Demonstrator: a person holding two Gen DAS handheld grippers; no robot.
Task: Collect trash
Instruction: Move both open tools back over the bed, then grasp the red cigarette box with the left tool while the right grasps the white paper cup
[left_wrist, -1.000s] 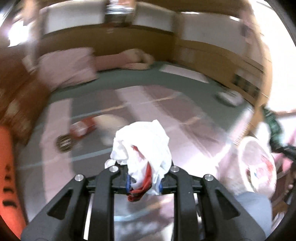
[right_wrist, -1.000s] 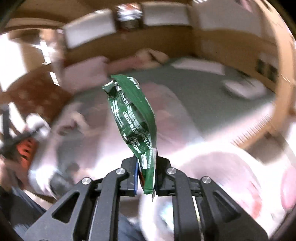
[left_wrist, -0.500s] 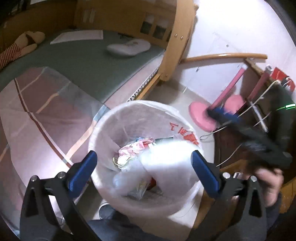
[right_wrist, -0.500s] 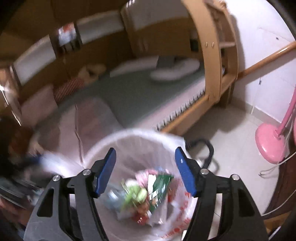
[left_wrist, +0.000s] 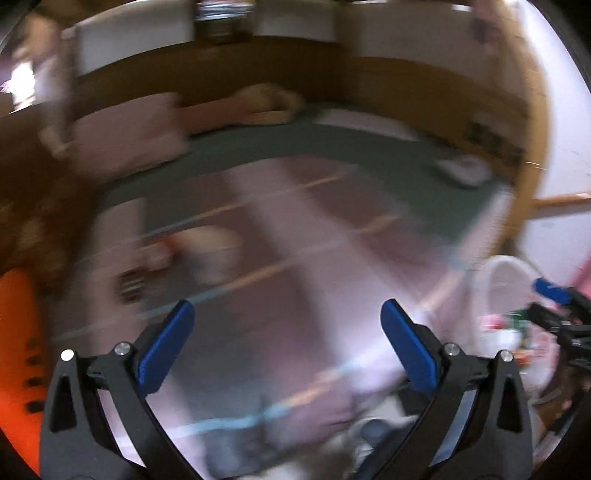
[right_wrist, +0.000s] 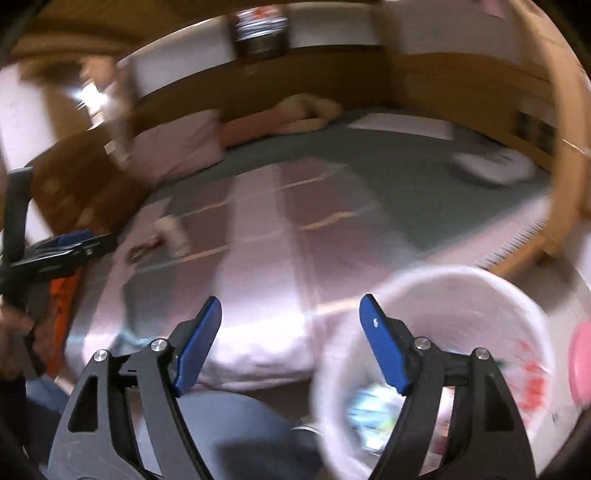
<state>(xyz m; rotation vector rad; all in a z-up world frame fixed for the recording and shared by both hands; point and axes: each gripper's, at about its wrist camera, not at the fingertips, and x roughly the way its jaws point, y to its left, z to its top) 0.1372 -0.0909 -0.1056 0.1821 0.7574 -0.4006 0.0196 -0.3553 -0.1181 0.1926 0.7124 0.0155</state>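
Both views are blurred by motion. My left gripper is open and empty, facing the pink striped blanket on the bed. A blurred pale and red piece of trash lies on the blanket at the left. My right gripper is empty and its jaws are opening, over the blanket's edge beside the white lined trash bin. The bin holds several wrappers. The same trash shows on the blanket in the right wrist view, near the left gripper.
A pink pillow and a soft toy lie at the bed's head. A white object rests on the green sheet. The wooden bed frame stands at the right. An orange thing is at the left edge.
Both grippers carried trash a second ago, opened over the bin and dropped it in. Now both views have swung back from the bin toward the bed, with the jaws empty.
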